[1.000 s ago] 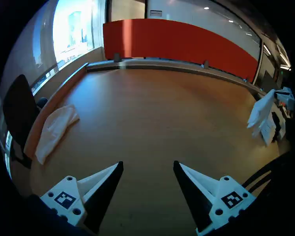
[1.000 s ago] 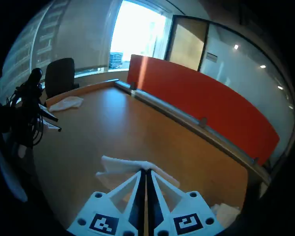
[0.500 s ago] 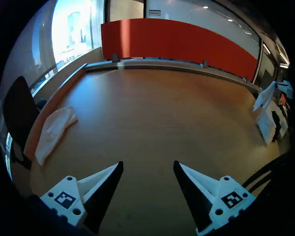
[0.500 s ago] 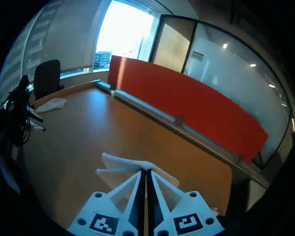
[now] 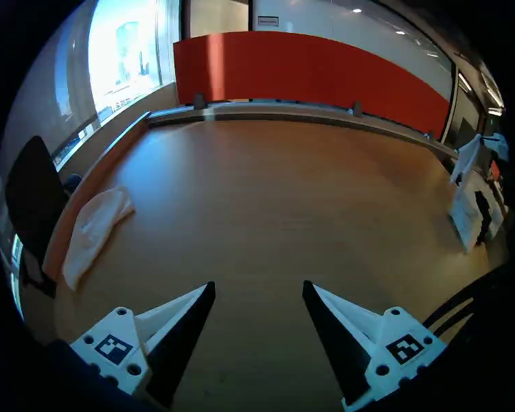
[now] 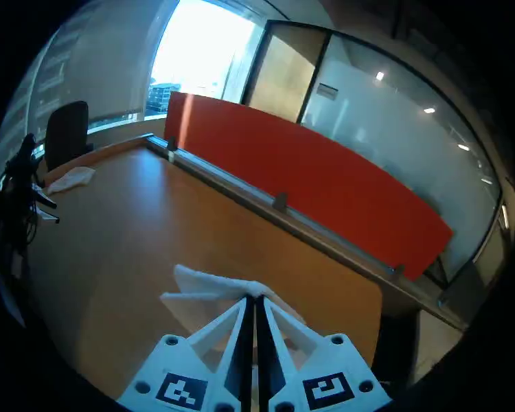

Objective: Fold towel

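In the right gripper view my right gripper is shut on a white towel, which bunches out to the left and right of the fingertips above the wooden table. In the left gripper view that same towel hangs at the far right edge of the table, held up by the other gripper. My left gripper stands open low over the near part of the table with nothing between its fingers.
A second white cloth lies crumpled near the table's left edge, small at the far left in the right gripper view. A red partition runs along the table's far side. A black chair stands at the left.
The right gripper has lifted and swung with the towel, which now hangs higher and farther right in the left gripper view. The left gripper has barely moved.
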`<state>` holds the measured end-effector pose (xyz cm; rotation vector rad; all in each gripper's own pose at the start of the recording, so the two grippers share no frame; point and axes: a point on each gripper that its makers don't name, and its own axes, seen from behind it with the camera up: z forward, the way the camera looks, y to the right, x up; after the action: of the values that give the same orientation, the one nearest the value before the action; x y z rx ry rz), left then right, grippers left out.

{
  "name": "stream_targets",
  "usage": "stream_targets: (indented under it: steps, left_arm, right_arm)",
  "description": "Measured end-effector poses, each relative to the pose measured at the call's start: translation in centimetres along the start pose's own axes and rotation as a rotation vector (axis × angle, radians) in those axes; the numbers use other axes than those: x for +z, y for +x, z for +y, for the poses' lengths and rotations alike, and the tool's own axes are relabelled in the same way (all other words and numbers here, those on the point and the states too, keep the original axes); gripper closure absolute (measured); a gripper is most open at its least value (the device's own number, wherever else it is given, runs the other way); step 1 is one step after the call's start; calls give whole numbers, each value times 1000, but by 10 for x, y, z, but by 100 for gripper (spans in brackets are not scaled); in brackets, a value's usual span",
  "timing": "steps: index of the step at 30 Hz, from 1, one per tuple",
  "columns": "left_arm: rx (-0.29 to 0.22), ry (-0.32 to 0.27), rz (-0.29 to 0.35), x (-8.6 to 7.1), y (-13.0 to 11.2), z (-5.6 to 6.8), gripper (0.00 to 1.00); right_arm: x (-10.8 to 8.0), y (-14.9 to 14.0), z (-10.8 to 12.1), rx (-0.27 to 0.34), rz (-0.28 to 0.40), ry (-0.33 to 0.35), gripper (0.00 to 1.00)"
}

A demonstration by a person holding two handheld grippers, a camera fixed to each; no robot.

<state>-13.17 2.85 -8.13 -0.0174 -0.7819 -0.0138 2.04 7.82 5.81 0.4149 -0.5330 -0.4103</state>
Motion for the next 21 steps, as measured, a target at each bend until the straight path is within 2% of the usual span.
stream_targets:
  steps: [21]
  left_arm:
    - [12,19,-8,1,5,7,6]
  right_arm:
    - [9,0,96,5,-19,-86,96]
